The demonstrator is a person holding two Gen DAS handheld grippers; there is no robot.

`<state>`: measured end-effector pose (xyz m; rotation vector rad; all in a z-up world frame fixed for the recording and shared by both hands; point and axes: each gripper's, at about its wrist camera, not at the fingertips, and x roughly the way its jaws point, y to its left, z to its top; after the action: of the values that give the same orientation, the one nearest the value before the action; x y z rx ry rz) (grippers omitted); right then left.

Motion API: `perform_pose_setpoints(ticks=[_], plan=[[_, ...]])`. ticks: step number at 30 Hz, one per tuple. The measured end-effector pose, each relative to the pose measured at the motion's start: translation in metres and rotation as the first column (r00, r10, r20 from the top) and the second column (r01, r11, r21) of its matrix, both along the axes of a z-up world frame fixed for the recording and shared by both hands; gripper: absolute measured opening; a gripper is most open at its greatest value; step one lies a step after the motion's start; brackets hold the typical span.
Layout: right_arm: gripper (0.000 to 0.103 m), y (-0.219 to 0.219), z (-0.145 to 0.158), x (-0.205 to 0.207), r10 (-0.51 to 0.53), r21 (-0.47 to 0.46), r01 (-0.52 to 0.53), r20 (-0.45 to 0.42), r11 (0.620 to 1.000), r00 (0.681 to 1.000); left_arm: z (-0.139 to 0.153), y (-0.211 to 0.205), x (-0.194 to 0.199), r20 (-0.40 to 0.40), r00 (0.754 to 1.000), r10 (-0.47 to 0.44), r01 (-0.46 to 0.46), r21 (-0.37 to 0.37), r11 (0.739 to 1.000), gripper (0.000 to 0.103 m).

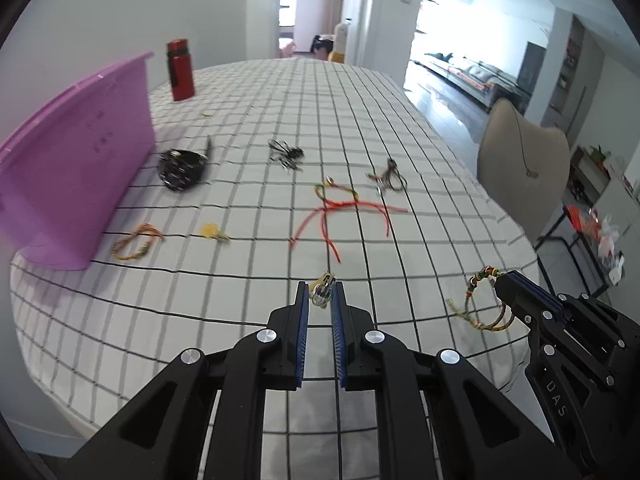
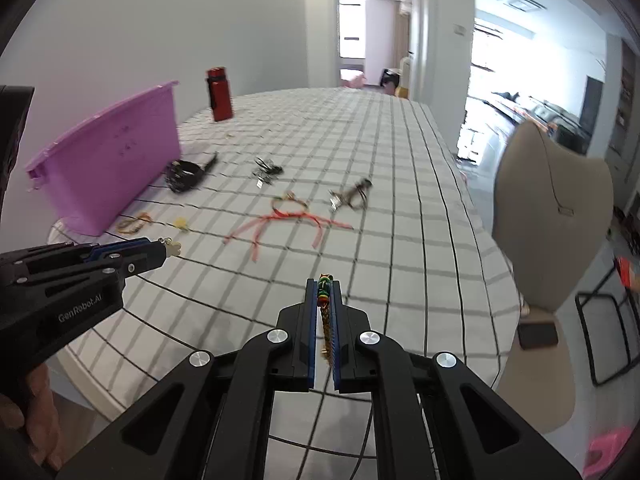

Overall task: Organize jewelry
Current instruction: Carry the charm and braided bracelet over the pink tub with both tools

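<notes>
Left wrist view first: the purple bin [image 1: 76, 160] is sitting at the left edge of the worktop [image 1: 420, 128] with its side wall facing the camera, so I can't tell what's in it. A red bottle [image 1: 181, 70] is standing behind it. The left gripper [image 1: 321, 294] is holding its fingers nearly together, pinching a small silver and gold charm [image 1: 322, 290] right at the tips, and the charm is hanging clear above the checked cloth. Over on the right, the right gripper [image 1: 502, 284] is clamping a braided bead bracelet [image 1: 482, 300], whose loop is dangling below the tips. Still lying loose on the cloth: a yellow-orange woven bracelet [image 1: 136, 242] just beside the bin, a small yellow piece [image 1: 214, 232], a black bundle [image 1: 182, 168], a dark clip cluster [image 1: 286, 154], red cords [image 1: 344, 212] and a brownish clasp piece [image 1: 386, 178].

Right wrist view: the bin [image 2: 108, 160] is showing only its outer wall again (contents hidden). The right gripper [image 2: 325, 286] has its fingers squeezed shut on the bead bracelet [image 2: 325, 300], which is running lengthwise between the blue pads, with coloured beads near the tips and braid trailing back toward the camera. The left gripper [image 2: 164, 250] is coming in from the left edge, a hand [image 2: 32, 420] gripping its handle, with the charm [image 2: 172, 247] poking out of its tips. The red cords [image 2: 280, 220] are lying mid-worktop ahead, well apart from both grippers. A beige chair [image 2: 552, 216] is standing to the right.
</notes>
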<state>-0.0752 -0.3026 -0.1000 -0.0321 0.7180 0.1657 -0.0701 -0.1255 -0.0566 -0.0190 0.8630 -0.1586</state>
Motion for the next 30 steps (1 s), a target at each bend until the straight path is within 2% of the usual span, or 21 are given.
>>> perform_pose_setpoints(ticks=[7,13,22,30], plan=[[0.006,0.025,0.054,0.002,0.128,0.008,-0.128,0.042,0.992,0.991,0.054,0.030,-0.010,0.030,0.994,0.107,-0.106,-0.009,0.994,0.012],[0.006,0.067,0.102,0.016,0.256,0.031,-0.260,0.100,0.965,0.962,0.100,0.079,-0.017,0.074,0.971,0.226,-0.225,-0.022,0.974,0.012],[0.006,0.163,0.152,0.049,0.377,0.090,-0.394,0.163,0.915,0.912,0.130,0.177,-0.004,0.104,0.934,0.341,-0.340,-0.023,0.940,0.012],[0.006,0.265,0.179,0.098,0.385,0.083,-0.407,0.197,0.910,0.902,0.153,0.281,0.044,0.150,0.927,0.343,-0.345,-0.009,0.938,0.012]])
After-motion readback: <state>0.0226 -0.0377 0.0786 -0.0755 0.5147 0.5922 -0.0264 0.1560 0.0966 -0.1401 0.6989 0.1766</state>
